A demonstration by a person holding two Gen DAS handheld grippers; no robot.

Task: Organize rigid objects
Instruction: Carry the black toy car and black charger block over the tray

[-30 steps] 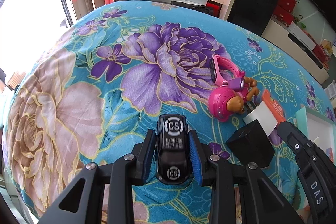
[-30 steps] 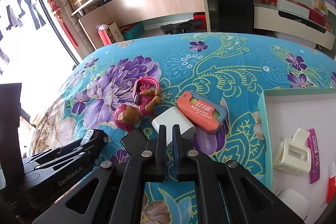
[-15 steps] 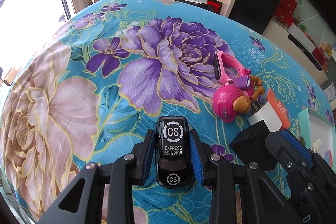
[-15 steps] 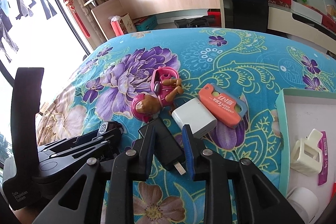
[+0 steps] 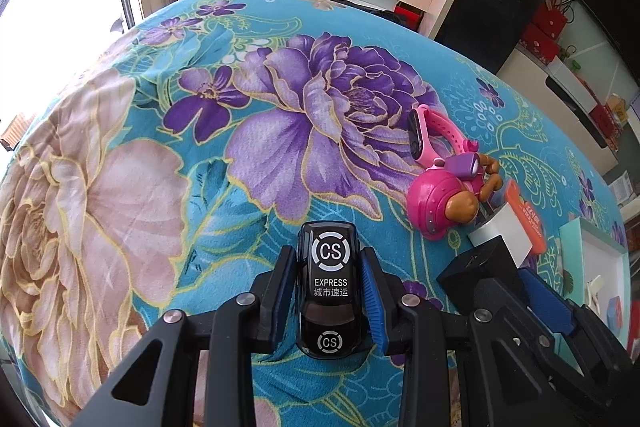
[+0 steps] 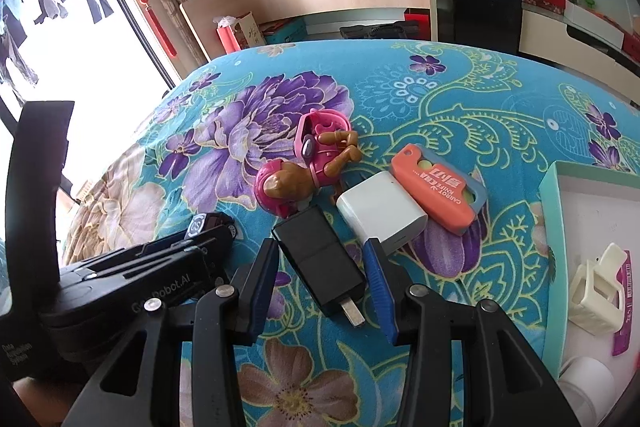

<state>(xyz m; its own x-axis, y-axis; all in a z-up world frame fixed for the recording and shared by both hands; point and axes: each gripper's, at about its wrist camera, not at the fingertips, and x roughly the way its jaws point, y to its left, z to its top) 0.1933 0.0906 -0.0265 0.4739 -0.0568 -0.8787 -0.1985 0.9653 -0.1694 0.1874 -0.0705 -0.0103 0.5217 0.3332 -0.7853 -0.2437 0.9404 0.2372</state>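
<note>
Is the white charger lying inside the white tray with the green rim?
No, the white charger lies on the flowered cloth, to the left of the tray, beside the orange knife case.

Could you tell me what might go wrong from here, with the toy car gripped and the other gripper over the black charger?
1. The right gripper, jaws opening, straddles the black charger; its right finger sits against the white charger, so closing could nudge or pinch that too.
2. The left gripper clamps a glossy toy car, which could slip if tilted.
3. The two grippers are close together and could collide.
</note>
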